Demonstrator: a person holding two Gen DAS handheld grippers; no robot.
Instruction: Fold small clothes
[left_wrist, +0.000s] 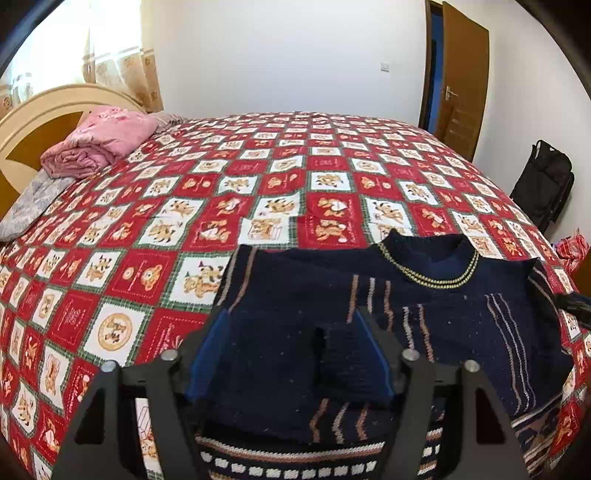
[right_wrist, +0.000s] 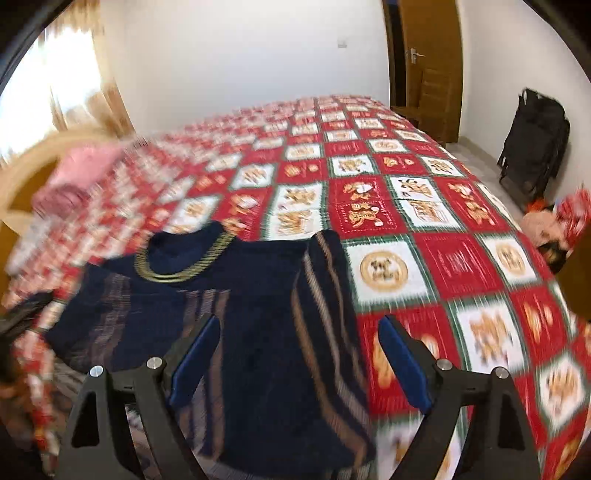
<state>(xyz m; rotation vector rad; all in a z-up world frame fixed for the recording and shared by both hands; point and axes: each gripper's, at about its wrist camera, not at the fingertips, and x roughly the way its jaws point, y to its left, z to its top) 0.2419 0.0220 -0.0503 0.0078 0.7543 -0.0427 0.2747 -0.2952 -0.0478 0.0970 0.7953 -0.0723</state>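
A small navy knitted sweater (left_wrist: 461, 325) with tan and white stripes and a yellow-trimmed collar (left_wrist: 430, 275) lies flat on the red-and-white checked bedspread (left_wrist: 147, 229). Both sleeves are folded in over its body. My left gripper (left_wrist: 293, 325) hovers over the sweater's left half, jaws apart. A ribbed dark cuff (left_wrist: 343, 365) lies between the blue pads, and neither pad presses on it. In the blurred right wrist view, my right gripper (right_wrist: 299, 325) stands open above the right edge of the sweater (right_wrist: 258, 295), one finger over the knit and the other over the bedspread.
A folded pink quilt (left_wrist: 99, 144) and a grey pillow (left_wrist: 33, 203) lie by the wooden headboard (left_wrist: 37, 110) at the far left. A black bag (left_wrist: 543, 184) stands on the floor at the right, near a brown door (left_wrist: 461, 74). A red bag (left_wrist: 572, 247) sits beside the bed.
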